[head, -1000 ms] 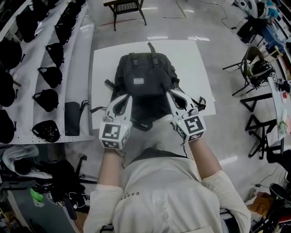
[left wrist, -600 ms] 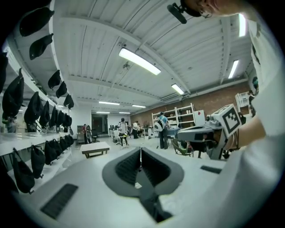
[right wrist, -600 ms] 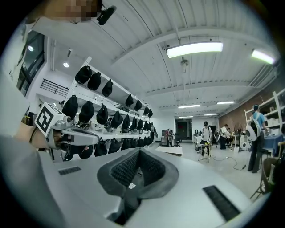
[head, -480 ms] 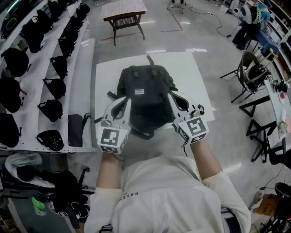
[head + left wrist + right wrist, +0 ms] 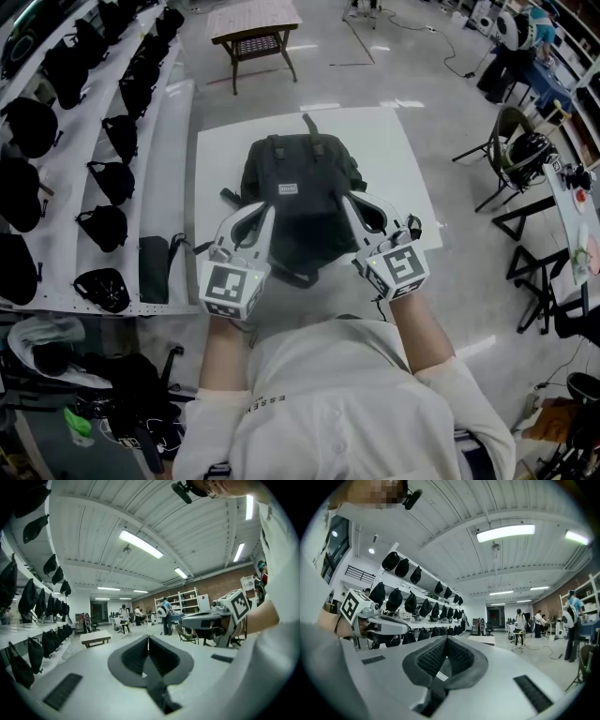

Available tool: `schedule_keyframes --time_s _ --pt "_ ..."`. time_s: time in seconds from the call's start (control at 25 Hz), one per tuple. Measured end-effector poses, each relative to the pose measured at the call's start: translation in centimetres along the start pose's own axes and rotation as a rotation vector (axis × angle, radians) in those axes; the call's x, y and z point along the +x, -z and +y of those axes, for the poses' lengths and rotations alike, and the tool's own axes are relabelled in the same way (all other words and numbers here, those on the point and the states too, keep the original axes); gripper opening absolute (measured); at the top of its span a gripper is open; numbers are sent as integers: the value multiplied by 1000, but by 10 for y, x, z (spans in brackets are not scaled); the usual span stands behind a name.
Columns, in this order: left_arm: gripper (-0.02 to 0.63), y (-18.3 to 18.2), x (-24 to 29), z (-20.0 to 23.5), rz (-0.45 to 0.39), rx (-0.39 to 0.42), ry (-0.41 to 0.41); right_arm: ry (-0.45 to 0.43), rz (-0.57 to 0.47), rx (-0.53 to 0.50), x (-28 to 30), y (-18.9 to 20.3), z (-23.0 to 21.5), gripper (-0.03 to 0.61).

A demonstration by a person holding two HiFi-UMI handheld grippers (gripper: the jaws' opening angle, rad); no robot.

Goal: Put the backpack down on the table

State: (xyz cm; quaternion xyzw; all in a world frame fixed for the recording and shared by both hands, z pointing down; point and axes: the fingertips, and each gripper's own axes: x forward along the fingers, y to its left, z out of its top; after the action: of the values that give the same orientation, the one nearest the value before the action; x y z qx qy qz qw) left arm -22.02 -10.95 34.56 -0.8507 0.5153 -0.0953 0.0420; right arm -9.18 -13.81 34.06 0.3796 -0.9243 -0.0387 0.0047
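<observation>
Nearest: left claw (image 5: 262,212) clenched on the left strap (image 5: 157,688), dark webbing pinched flat between the pads and trailing downward. Right claw (image 5: 348,200) clamped likewise on the right strap (image 5: 435,690), a small white tag at the pinch.

Just beyond: black backpack (image 5: 302,183) held by both straps over the white bench (image 5: 403,159). Whether its base rests on the bench cannot be told.

Judged soft, sagging fabric, moderately heavy, not fragile. The straps make the sound hold, one each side to keep it level.

Left: shelves (image 5: 84,187) of dark bags. Far: small wooden table (image 5: 253,28) on the floor.
</observation>
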Motion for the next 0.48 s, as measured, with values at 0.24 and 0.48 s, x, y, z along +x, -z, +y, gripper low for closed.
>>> schedule_keyframes --time_s 0.24,0.48 --pt "5 4 -6 -1 0 -9 12 16 -7 14 0 4 5 14" --pt "5 0 -8 -2 -12 -7 24 27 -18 13 -3 5 8 14"
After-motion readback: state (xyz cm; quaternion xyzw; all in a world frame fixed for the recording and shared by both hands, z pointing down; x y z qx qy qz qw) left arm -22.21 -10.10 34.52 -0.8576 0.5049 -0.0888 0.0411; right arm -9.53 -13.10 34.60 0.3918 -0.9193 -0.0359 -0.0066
